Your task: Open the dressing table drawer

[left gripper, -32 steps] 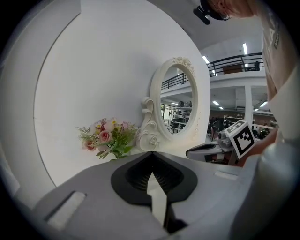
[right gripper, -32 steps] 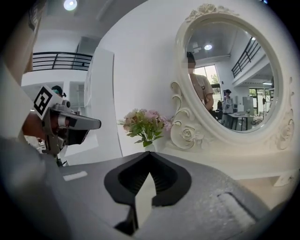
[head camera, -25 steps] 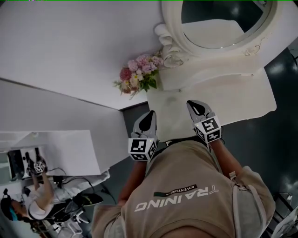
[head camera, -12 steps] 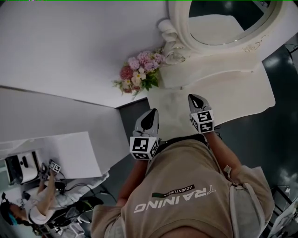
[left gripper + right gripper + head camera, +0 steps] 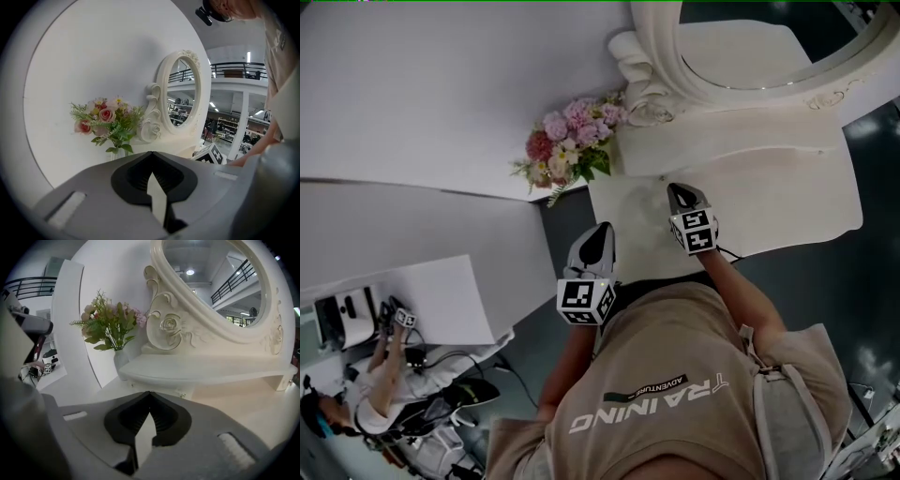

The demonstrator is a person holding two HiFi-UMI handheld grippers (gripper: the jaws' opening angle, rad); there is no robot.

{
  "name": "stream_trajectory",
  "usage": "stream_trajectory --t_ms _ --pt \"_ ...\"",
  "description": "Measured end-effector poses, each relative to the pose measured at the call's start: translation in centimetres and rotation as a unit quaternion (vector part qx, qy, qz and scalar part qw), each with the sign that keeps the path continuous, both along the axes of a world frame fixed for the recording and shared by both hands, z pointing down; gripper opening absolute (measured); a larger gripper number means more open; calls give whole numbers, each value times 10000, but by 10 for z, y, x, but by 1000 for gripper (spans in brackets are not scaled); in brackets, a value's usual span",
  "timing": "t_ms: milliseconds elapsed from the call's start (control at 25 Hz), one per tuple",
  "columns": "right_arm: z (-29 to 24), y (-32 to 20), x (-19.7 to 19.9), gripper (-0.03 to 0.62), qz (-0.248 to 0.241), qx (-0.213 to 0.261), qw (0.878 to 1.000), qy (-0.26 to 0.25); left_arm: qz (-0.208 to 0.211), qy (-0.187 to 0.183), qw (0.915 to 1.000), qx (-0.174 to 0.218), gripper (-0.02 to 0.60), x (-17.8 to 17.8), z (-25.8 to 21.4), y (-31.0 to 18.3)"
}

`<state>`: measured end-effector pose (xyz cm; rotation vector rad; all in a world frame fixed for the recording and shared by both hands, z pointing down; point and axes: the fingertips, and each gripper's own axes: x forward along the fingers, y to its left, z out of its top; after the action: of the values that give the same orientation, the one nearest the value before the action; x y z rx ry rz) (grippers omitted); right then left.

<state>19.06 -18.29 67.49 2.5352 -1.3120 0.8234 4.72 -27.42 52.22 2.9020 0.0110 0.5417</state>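
Note:
The white dressing table stands against the wall, with an oval mirror above a raised shelf. A small knob shows on the shelf's front, just ahead of my right gripper. That gripper is shut and empty, over the tabletop close to the shelf front. My left gripper hangs off the table's left front corner, also shut with nothing in it. In the left gripper view its jaws meet at the tips and point towards the mirror.
A vase of pink flowers stands at the table's back left corner, beside the mirror's carved frame. Dark floor surrounds the table. Another person works at a white desk at lower left.
My right gripper has moved forward over the tabletop towards the shelf front. The left gripper has stayed about where it was.

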Motion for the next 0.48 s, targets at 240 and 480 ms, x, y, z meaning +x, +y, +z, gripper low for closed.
stream_trajectory --t_ms 240,480 --pt "19 -6 7 49 100 -6 9999 -94 -220 -181 9996 -66 18 0 8 6" --pt "32 -17 8 92 159 24 9996 -233 -342 -268 9991 -37 18 -2 8 3"
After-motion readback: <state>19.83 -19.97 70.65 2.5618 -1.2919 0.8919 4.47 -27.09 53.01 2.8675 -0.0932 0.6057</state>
